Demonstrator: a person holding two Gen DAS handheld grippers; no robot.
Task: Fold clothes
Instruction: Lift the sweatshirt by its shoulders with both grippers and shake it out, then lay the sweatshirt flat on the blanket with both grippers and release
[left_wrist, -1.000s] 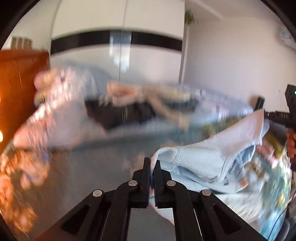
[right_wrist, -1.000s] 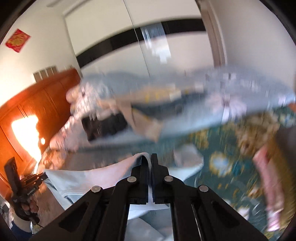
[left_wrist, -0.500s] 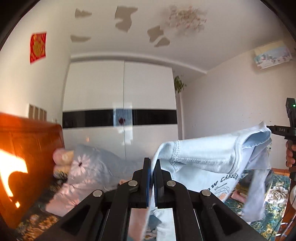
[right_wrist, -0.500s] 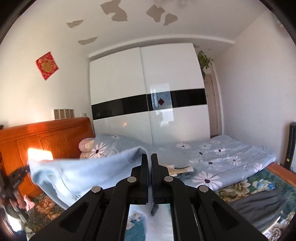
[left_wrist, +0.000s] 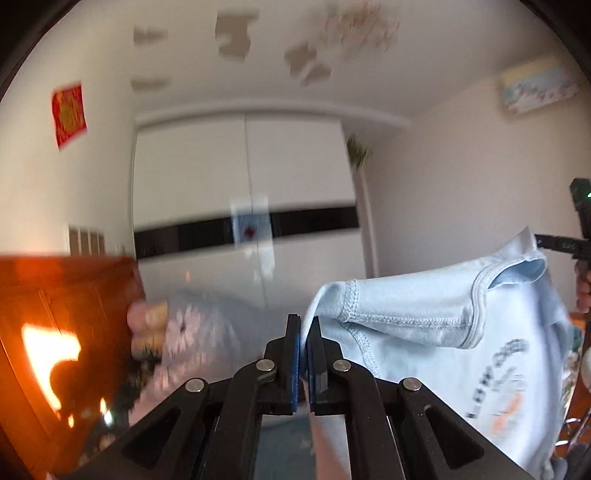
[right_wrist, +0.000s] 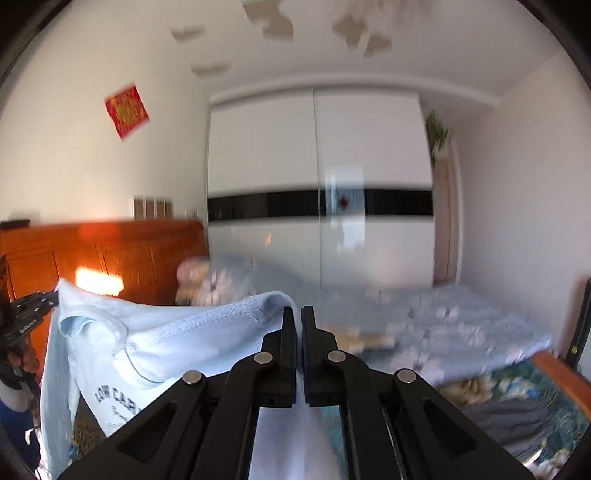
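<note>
Quick count: one light blue T-shirt (left_wrist: 436, 306), two black grippers, left gripper (left_wrist: 305, 325) and right gripper (right_wrist: 298, 314). One wardrobe (right_wrist: 317, 177) with two sliding doors, one bed (right_wrist: 461, 317), one wooden headboard (right_wrist: 122, 251), one red wall decoration (right_wrist: 127, 110).

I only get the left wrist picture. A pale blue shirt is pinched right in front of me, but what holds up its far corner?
Observer: The right gripper. The right wrist view shows it shut on the shirt, cloth pinched between its fingers.
Visitor: The print on the chest is a smear for me. What does it say?
Observer: In the right view the lettering starts "LOW CA"; the gripper hides the rest.
Visitor: Is there any other clothing around?
Observer: Yes, a dark grey garment lies at the lower right of that view, on a flowered cover.
</note>
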